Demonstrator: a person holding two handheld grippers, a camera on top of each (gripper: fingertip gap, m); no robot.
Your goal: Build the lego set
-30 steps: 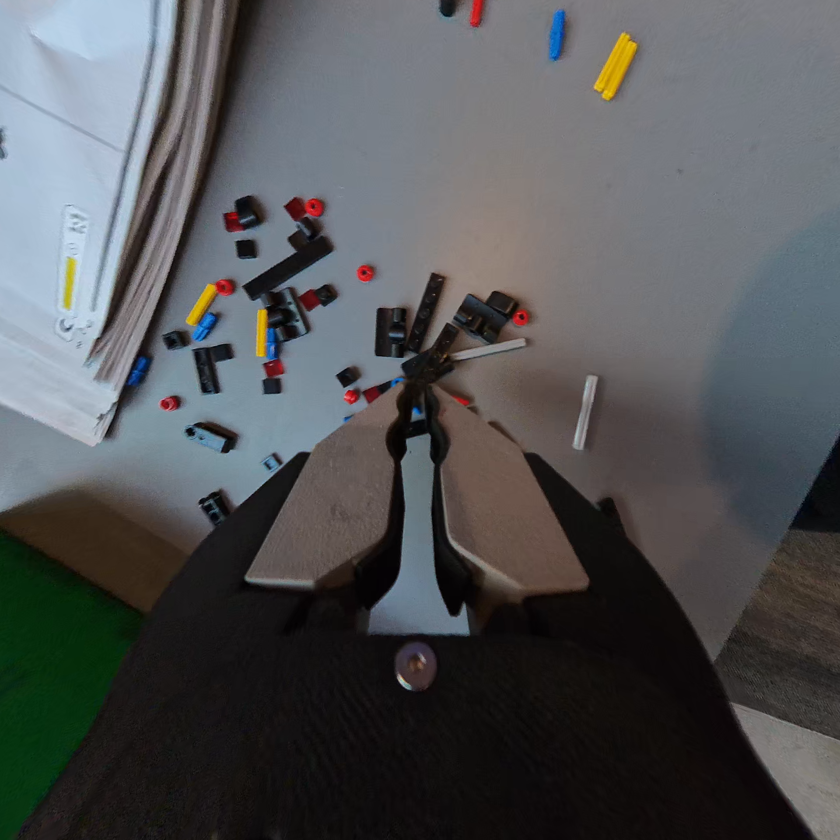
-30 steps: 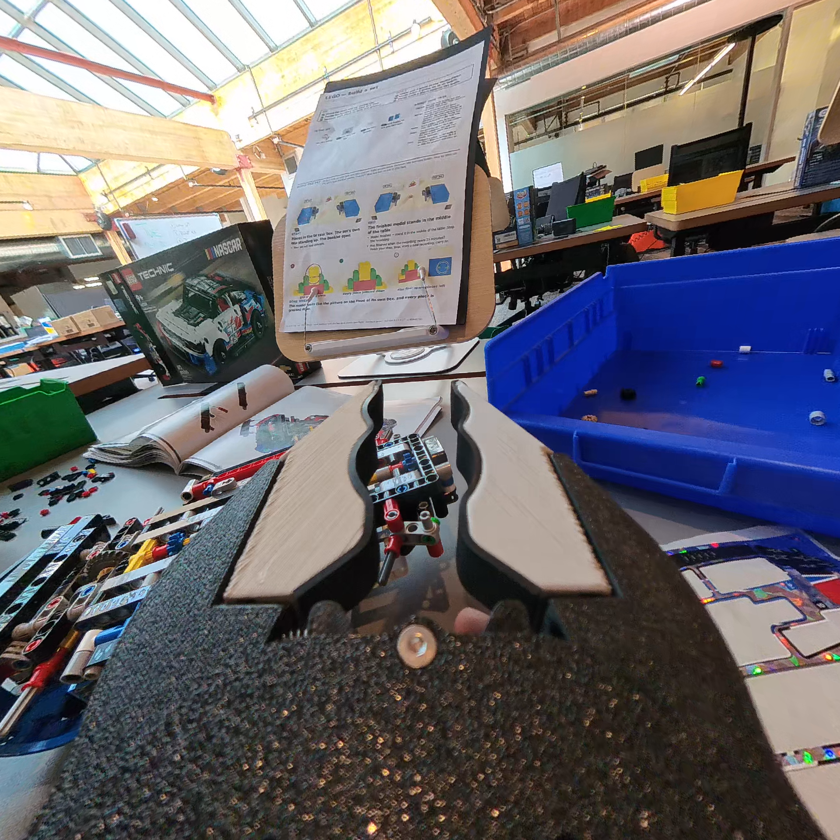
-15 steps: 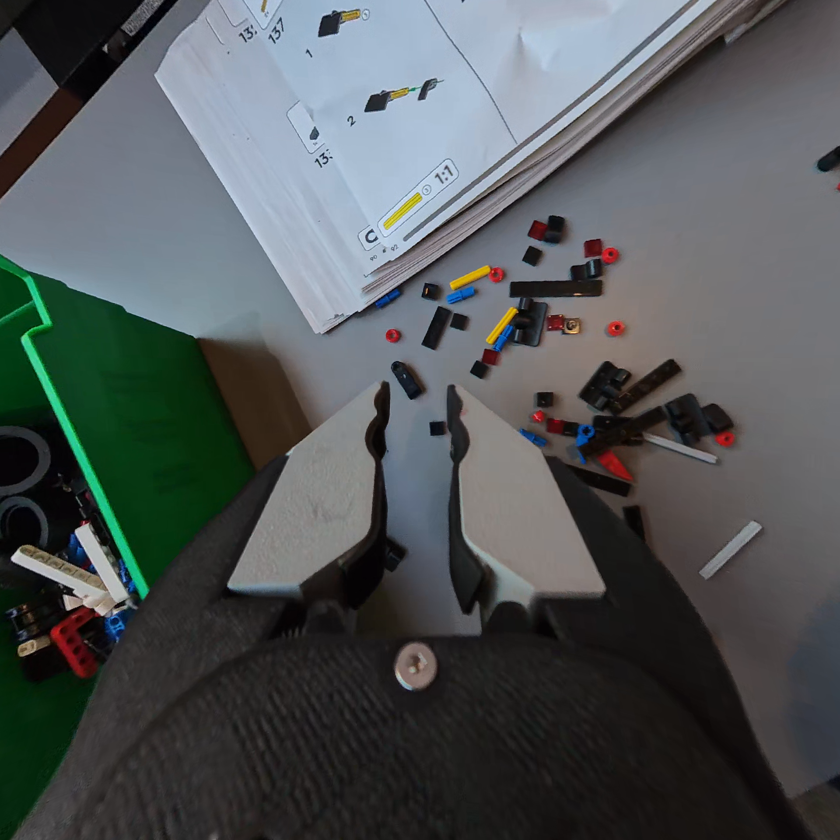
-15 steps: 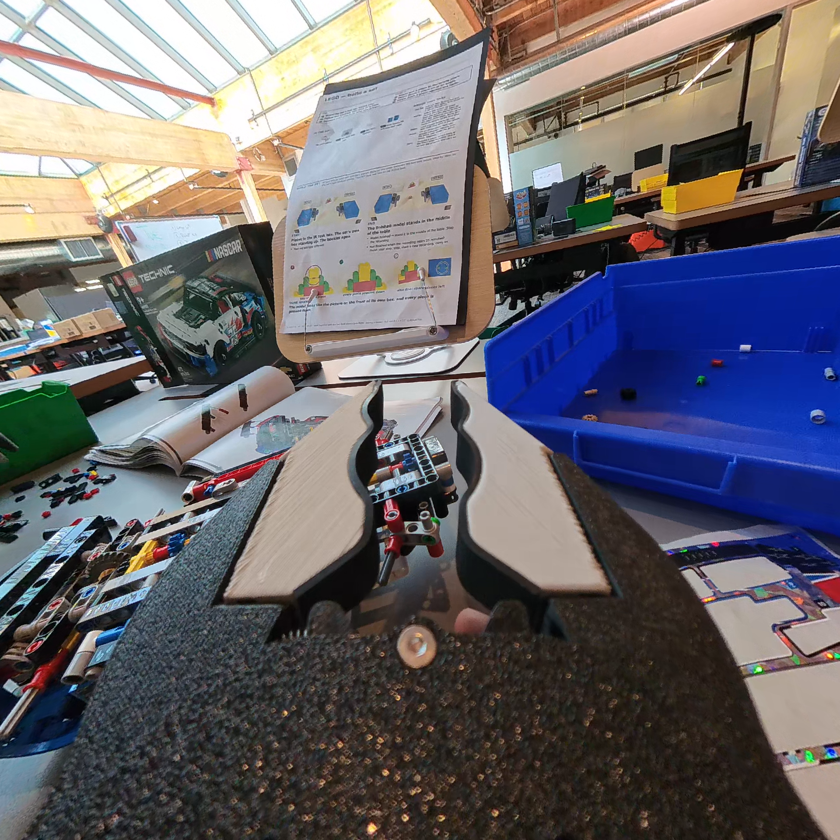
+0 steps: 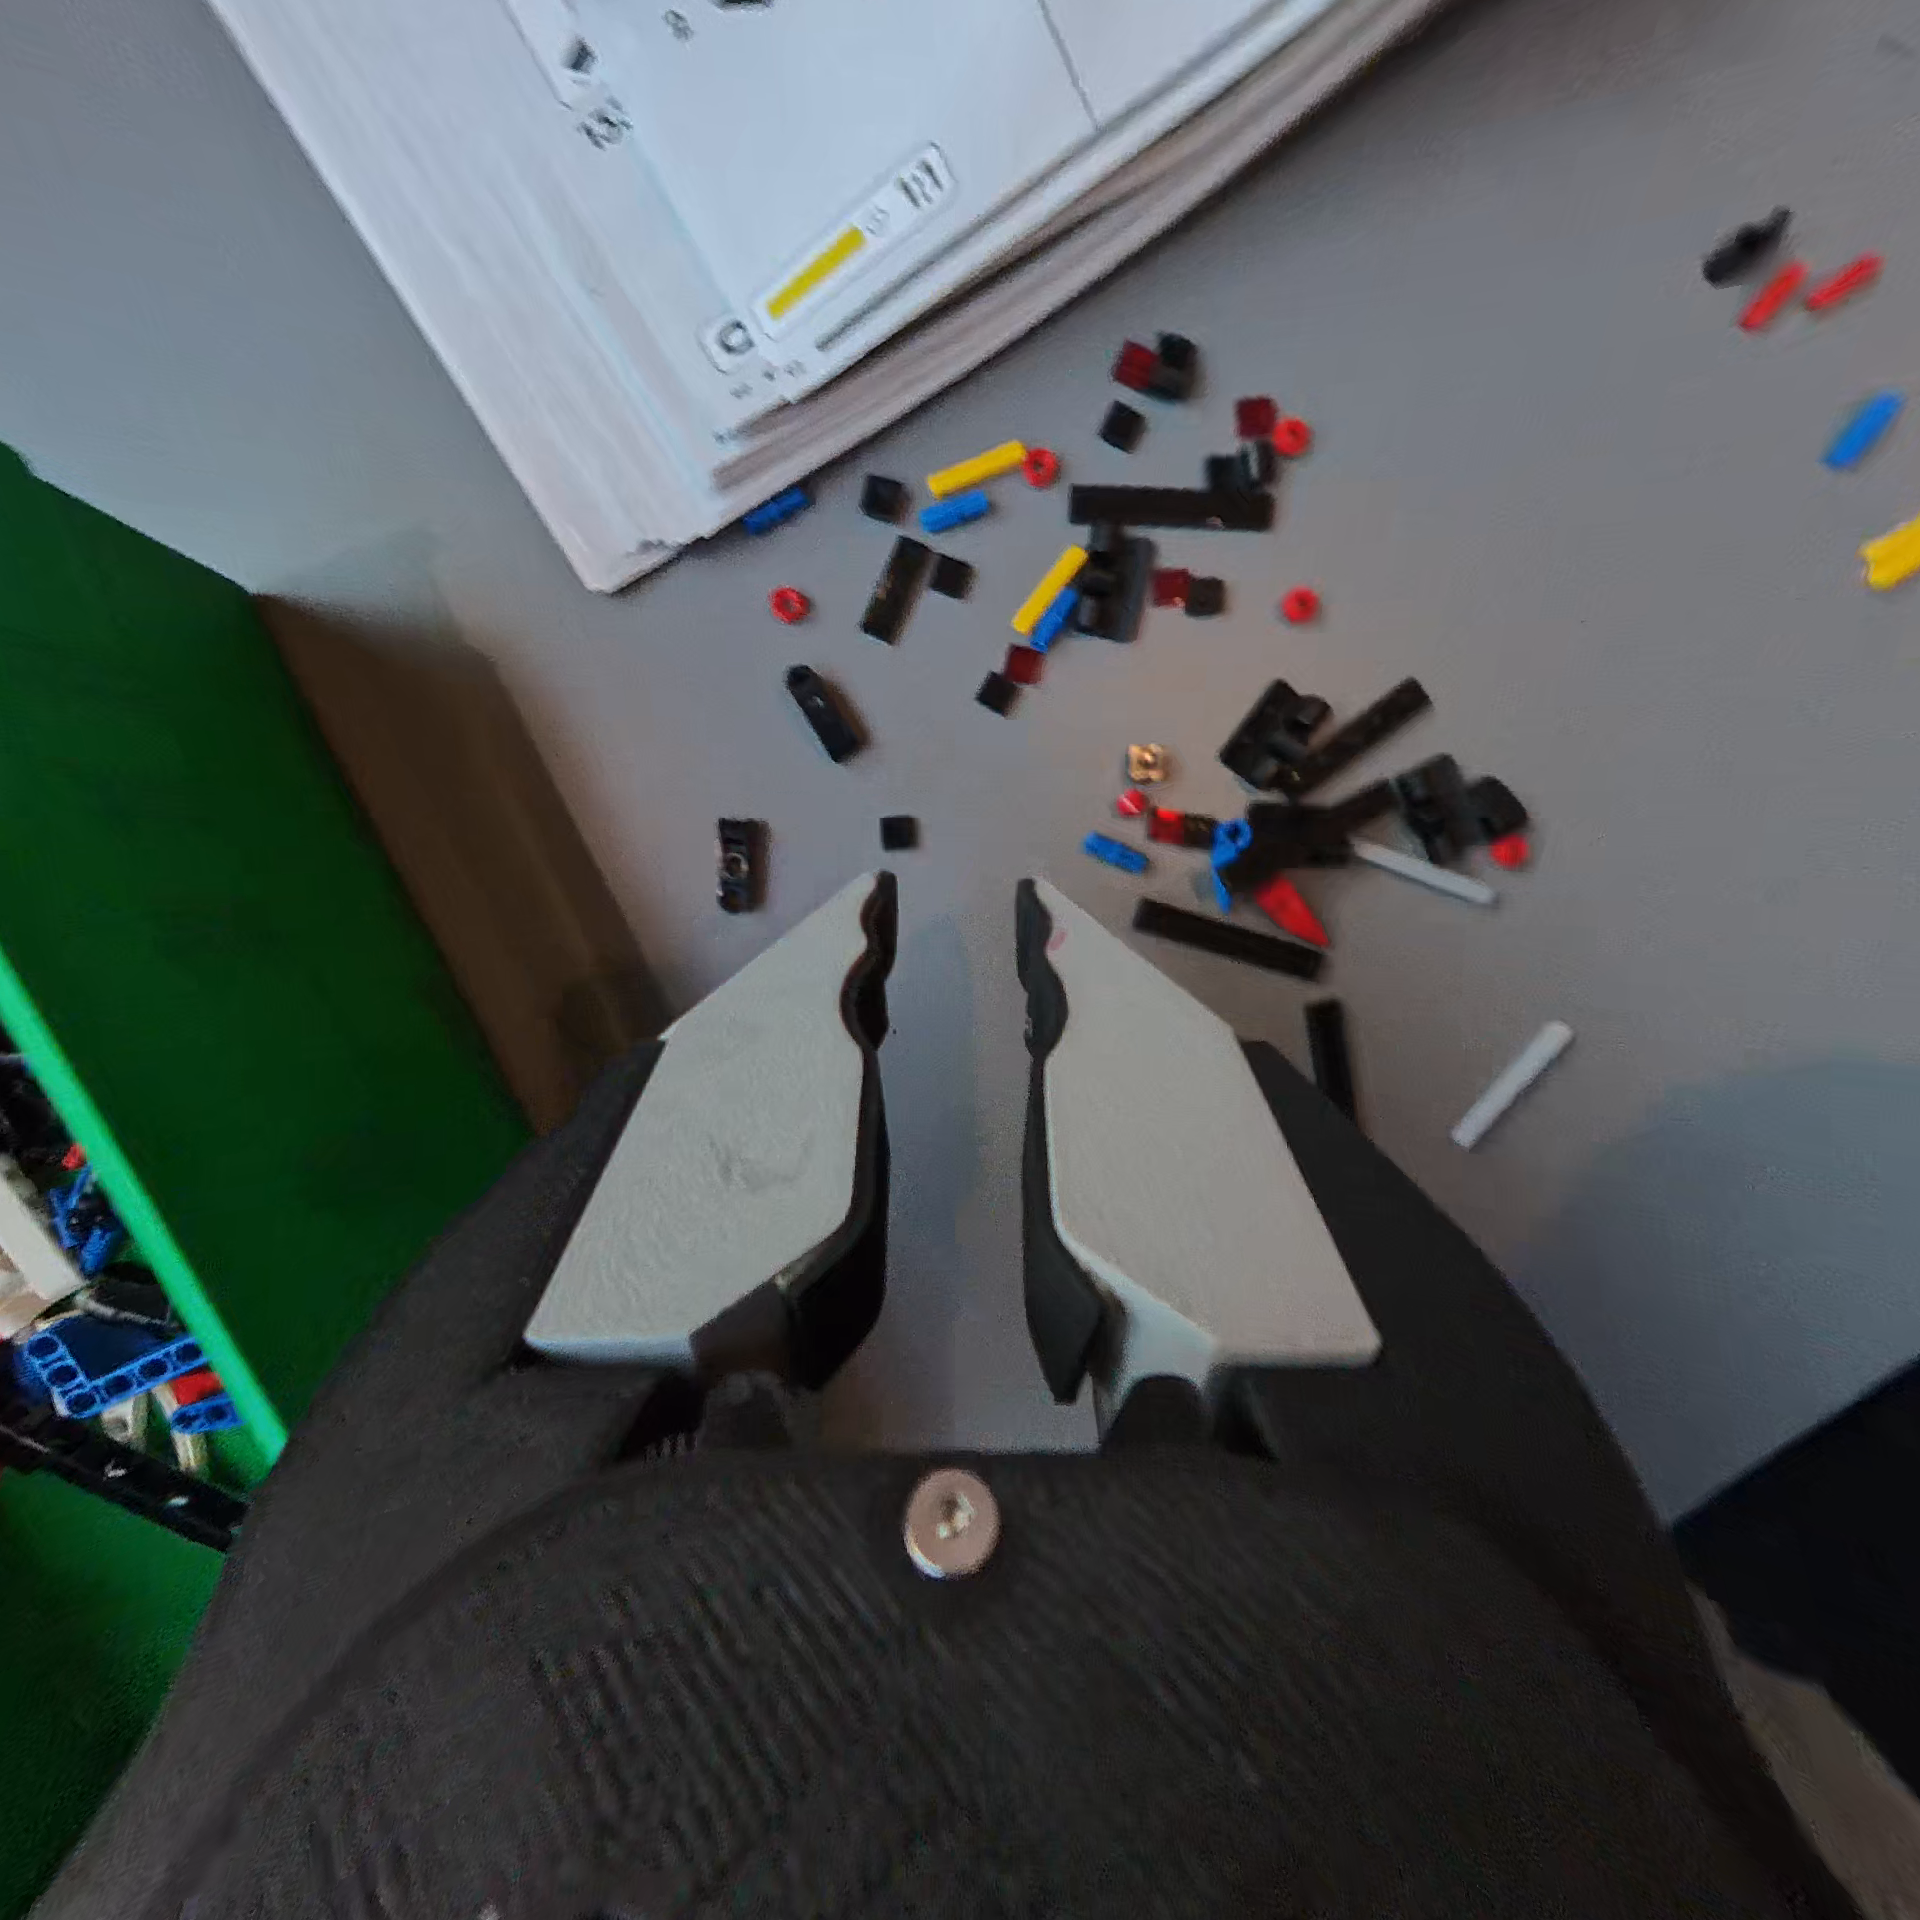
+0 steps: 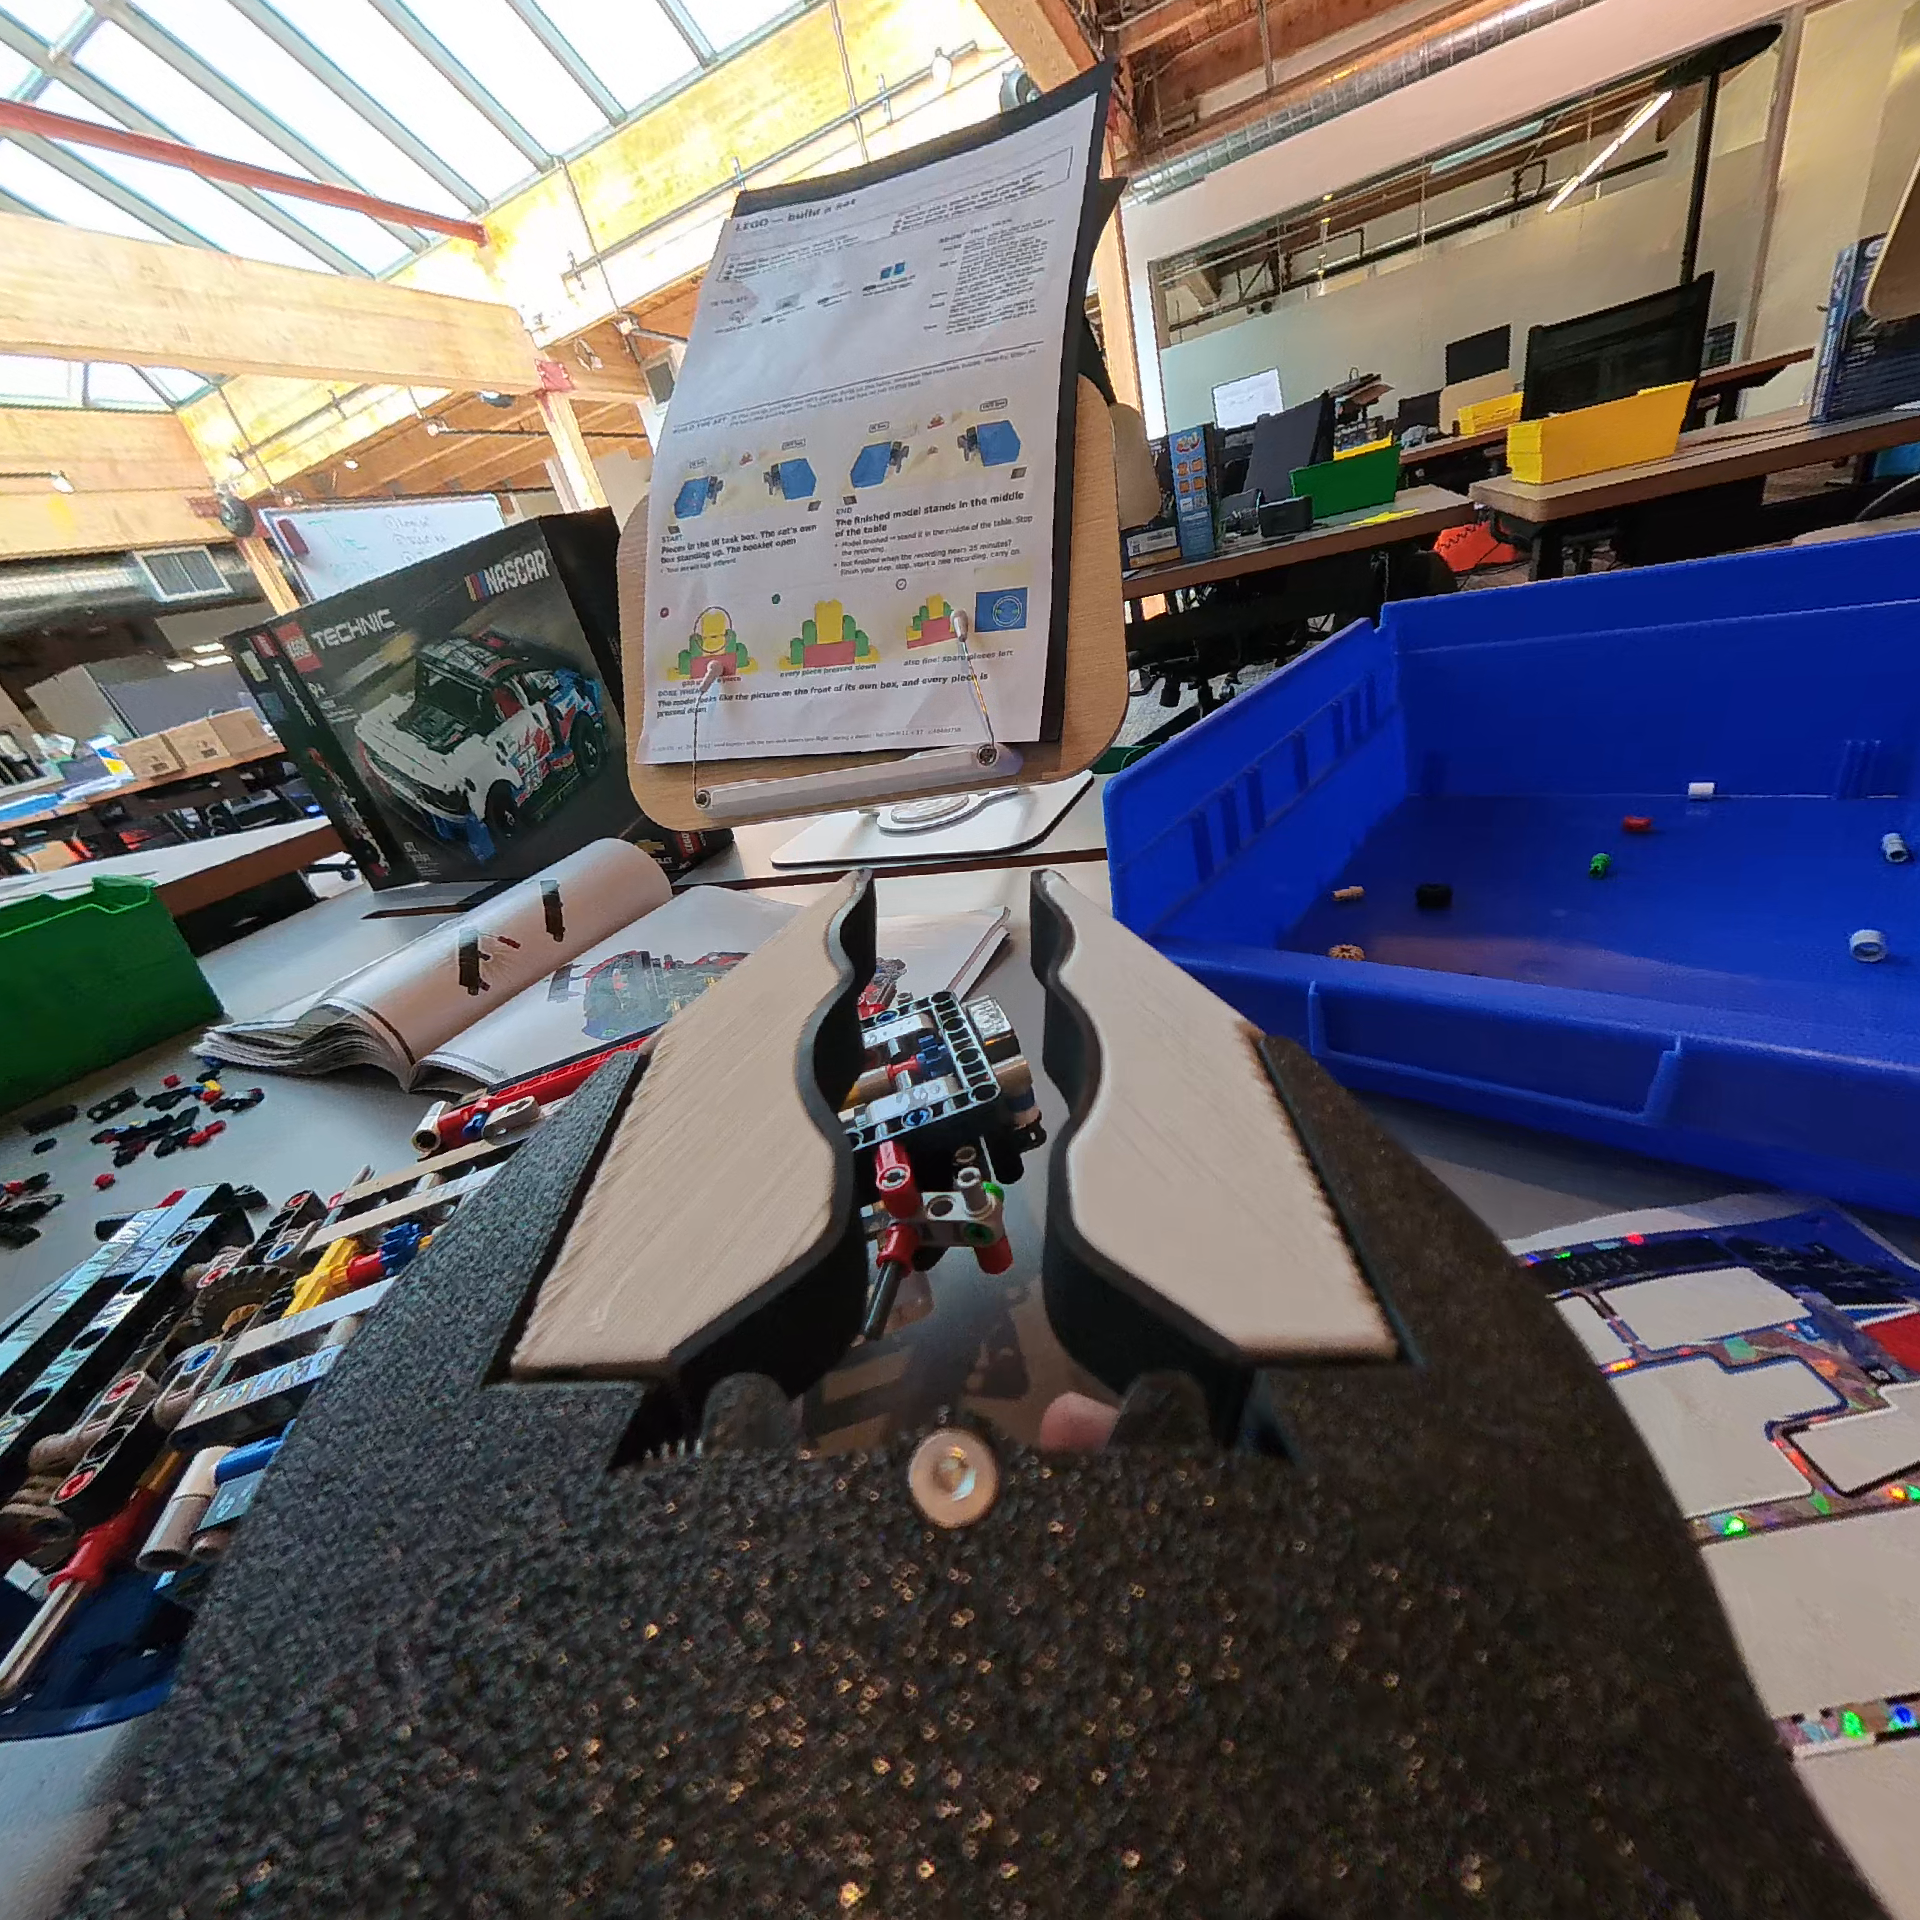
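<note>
In the left wrist view my left gripper is open and empty, low over the grey table. A small black piece lies just ahead of its fingertips, and a black connector lies to their left. Several loose black, red, blue and yellow pieces are scattered ahead and to the right. In the right wrist view my right gripper is shut on a small black, red and grey Technic assembly, which sits deep between the fingers. A larger part-built frame lies at the left.
The open instruction booklet lies beyond the pieces and a green bin stands at the left. The right wrist view shows a blue bin at the right, a sheet on a stand, the set's box and a sticker sheet. Spacing between my two grippers at the tips: around 60 cm. To the small black piece: left tips about 5 cm, right tips about 60 cm. Between my left fingertips and the black connector there is roughly 6 cm.
One second ago my left gripper was nearly shut at a black piece in the pile. It has since opened, swung left toward the booklet and green bin, and now hangs empty. The right gripper has not moved.
</note>
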